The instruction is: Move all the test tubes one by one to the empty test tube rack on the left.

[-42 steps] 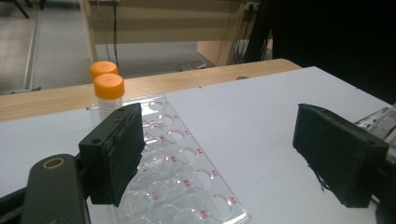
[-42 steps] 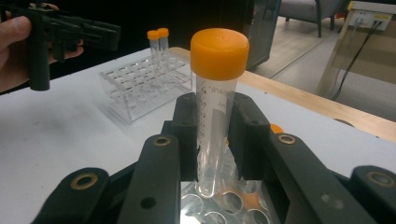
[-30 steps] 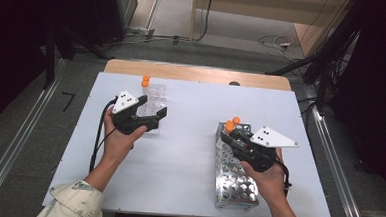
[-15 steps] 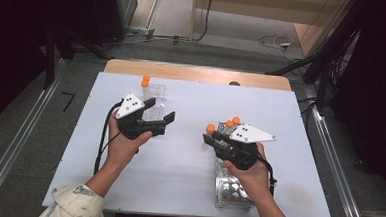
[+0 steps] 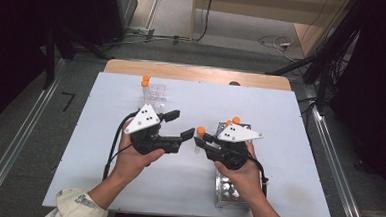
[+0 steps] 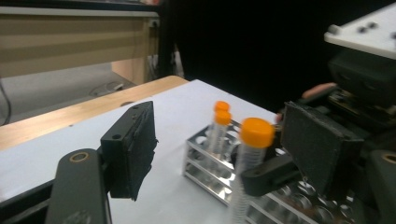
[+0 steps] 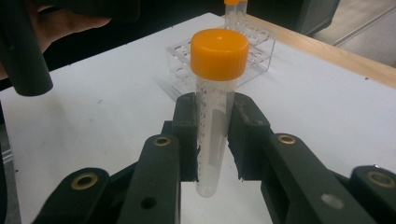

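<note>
The right gripper (image 7: 212,135) has its jaws clenched on a clear tube with an orange cap (image 7: 215,102), which stands upright between the pads with the cap above them and the rounded bottom below. In the high view this right gripper (image 5: 202,139) points left toward the middle of the white table (image 5: 289,143), the tube's orange cap at its tip.

The left gripper (image 5: 177,125) faces it from just beside, jaws released and apart; they have just been closing a little, and nothing is pressed between them. In the left gripper view the 2 black pads stand either side of the held tube (image 6: 250,158), not touching it, with the right gripper's jaw around the tube's body.

Under the right hand (image 5: 237,173) lies a metal rack (image 5: 226,193), with 2 more orange-capped tubes (image 5: 233,121) standing at its far end. Farther back on the left stands a clear plastic rack (image 5: 157,92) holding another orange-capped tube (image 5: 145,81). The table's far edge is a wooden strip (image 5: 198,72).
</note>
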The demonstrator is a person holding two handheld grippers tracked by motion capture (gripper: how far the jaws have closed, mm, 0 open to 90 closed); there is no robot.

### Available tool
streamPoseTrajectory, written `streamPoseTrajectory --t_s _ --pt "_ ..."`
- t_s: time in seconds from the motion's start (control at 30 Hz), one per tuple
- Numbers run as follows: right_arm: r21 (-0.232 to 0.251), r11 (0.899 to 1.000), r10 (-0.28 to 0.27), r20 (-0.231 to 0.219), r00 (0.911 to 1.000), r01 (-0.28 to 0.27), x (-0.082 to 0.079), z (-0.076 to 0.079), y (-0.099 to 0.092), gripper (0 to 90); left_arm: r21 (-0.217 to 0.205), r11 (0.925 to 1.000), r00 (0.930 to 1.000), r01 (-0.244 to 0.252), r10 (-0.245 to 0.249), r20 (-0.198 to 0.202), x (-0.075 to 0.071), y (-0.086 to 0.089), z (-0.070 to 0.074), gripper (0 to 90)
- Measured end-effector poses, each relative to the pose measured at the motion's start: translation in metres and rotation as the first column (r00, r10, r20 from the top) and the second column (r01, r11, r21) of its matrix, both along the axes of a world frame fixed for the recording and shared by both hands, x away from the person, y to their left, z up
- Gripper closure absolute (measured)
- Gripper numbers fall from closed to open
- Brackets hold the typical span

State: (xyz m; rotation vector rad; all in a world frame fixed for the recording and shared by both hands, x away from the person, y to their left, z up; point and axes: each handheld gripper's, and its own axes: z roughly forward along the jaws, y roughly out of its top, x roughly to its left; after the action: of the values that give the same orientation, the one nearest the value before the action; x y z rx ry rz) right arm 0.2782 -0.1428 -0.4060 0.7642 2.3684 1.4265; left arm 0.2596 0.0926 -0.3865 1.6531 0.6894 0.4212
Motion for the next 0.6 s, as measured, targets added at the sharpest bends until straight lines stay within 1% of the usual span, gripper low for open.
streamPoseTrajectory --t_s 0.1,0.17,0.27,0.37,0.47,0.6 --pt "-0.002 1.0 0.008 0.0 1.0 -0.008 -0.001 0.0 0.001 71.6 0.017 0.9994 0.9995 0.031 -0.031 -0.011 -0.001 -0.007 -0.003 31.1" --pt "-0.003 1.0 0.015 0.001 0.9999 -0.015 -0.002 0.0 0.002 71.6 0.018 0.9991 0.9991 0.039 -0.038 -0.02 -0.001 -0.009 -0.006 34.4" --pt "-0.006 1.0 0.024 -0.002 0.9997 -0.024 -0.003 -0.001 0.005 71.6 0.024 0.9986 0.9988 0.046 -0.046 -0.018 0.0 -0.011 -0.008 39.5" --pt "-0.012 0.999 0.035 0.0 0.9994 -0.035 -0.004 -0.001 0.007 71.6 0.028 0.9979 0.998 0.059 -0.058 -0.025 0.0 -0.012 -0.01 43.9" --pt "-0.015 0.999 0.045 0.001 0.999 -0.045 -0.006 -0.002 0.009 71.6 0.028 0.9971 0.9971 0.07 -0.07 -0.03 0.001 -0.012 -0.011 50.7" --pt "-0.013 0.998 0.054 0.001 0.9986 -0.054 -0.007 -0.001 0.011 71.6 0.039 0.9956 0.996 0.085 -0.084 -0.031 0.001 -0.013 -0.013 57.9"
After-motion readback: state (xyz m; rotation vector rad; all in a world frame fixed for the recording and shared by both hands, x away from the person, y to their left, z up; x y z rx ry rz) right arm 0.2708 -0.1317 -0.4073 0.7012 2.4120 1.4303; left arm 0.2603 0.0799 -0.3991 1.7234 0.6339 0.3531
